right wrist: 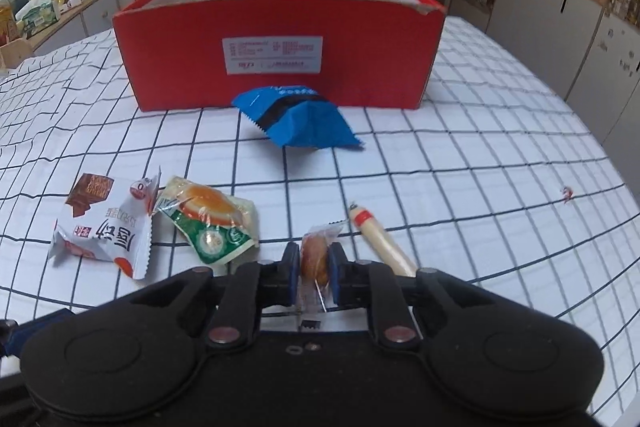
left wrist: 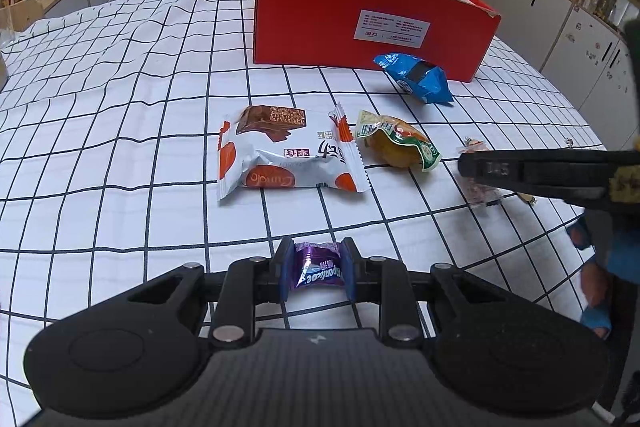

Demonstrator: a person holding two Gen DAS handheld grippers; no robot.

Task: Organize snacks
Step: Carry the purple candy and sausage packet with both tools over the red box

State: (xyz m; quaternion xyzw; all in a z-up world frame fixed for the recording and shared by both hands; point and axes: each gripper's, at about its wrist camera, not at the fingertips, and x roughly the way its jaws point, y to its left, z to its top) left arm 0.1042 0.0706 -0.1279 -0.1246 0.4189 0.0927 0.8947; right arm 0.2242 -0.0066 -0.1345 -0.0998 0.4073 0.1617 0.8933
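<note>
The red box (right wrist: 280, 51) is where the snacks look bound, and it stands straight ahead of both pairs of tongs, well beyond the loose packets, its long side facing them and its top open. That is the relation the coming move hangs on, as I judge it: each load has to travel forward and up over the near wall.

The right tongs (right wrist: 314, 269) are clenched on a small brown sweet in clear wrap (right wrist: 314, 259), held upright between the blue pads, low over the tabletop (right wrist: 480, 167). The box sits dead ahead of them, with only the blue packet (right wrist: 298, 119) between, lying just before the box wall. A sausage stick (right wrist: 380, 243) lies just right of these tongs, its long axis running away and to the left. To their left sit the orange-and-green packet (right wrist: 208, 223) and the white wafer packet (right wrist: 106, 227), touching each other.

The left tongs (left wrist: 317, 269) are clenched on a purple sweet (left wrist: 318, 265), and the box lies ahead and slightly to the right of them. The white wafer packet lies directly ahead, between them and the box.

The right tongs seem nearer and squarer to the box, so they likely have the shorter carry.
</note>
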